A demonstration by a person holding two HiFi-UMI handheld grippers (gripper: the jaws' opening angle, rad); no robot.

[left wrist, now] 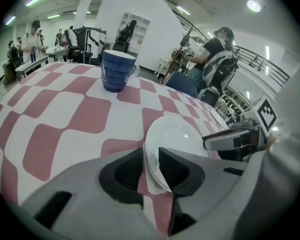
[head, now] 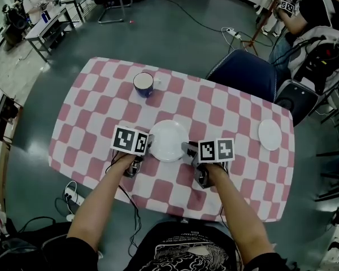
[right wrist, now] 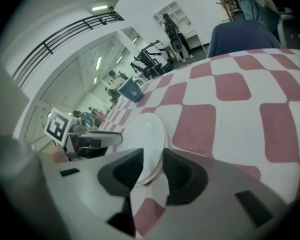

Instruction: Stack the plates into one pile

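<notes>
The left tongs [left wrist: 151, 159] stand slightly open astride the left rim of the centre plate [head: 168, 140], which lies flat on the checked counter [head: 226, 112] near the person. The right tongs [right wrist: 152, 166] stand loosely apart over its right rim. The other plate [head: 269, 134] lies well apart to the right, nearer the right tongs, so that hand likely fetches it

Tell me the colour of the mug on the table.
The mug is dark blue; the left gripper view shows it best.
</notes>
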